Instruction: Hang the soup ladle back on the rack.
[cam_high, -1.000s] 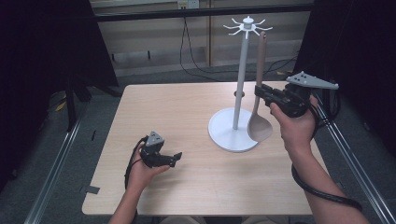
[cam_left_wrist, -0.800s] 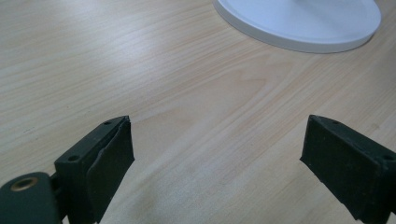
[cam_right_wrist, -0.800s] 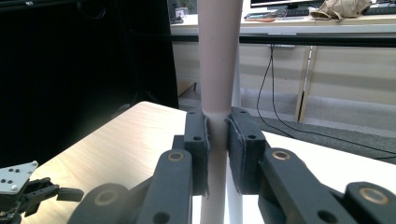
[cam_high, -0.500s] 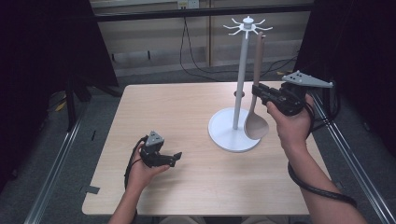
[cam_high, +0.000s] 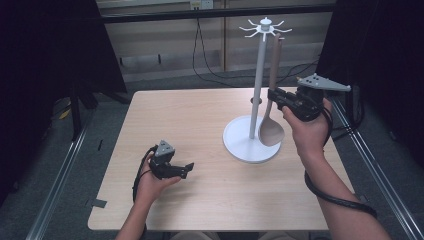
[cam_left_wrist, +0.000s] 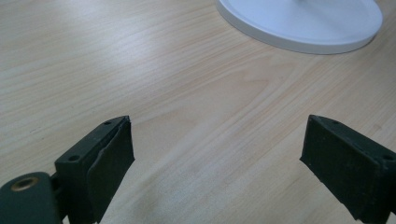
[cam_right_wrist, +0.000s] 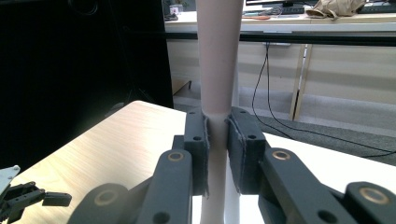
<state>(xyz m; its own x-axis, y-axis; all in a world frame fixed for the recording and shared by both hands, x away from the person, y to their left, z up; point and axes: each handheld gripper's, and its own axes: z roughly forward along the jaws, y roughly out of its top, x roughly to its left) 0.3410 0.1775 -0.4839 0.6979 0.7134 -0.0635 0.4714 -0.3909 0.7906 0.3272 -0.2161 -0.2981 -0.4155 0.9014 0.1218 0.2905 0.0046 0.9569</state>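
Observation:
A white stand (cam_high: 257, 85) with a round base (cam_high: 240, 146) and a ring of hooks (cam_high: 265, 26) on top rises at the table's right. My right gripper (cam_high: 272, 96) is shut on the handle of a beige spoon (cam_high: 271, 132), which it holds upright beside the pole, bowl down just over the base. The handle's top reaches just under the hooks; whether it touches one I cannot tell. The right gripper view shows the pads (cam_right_wrist: 201, 140) clamped on the handle (cam_right_wrist: 217, 56). My left gripper (cam_high: 189, 169) rests open on the table's front left, nothing between its jaws (cam_left_wrist: 217, 154).
The wooden table (cam_high: 180, 115) has metal rails along both sides. Cables (cam_high: 210, 55) hang behind its far edge. The stand's base (cam_left_wrist: 299, 23) lies ahead of the left gripper. The left gripper (cam_right_wrist: 28, 196) appears low in the right gripper view.
The right gripper has carried the spoon slightly left, closer to the stand's pole. The left hand and its gripper have not moved.

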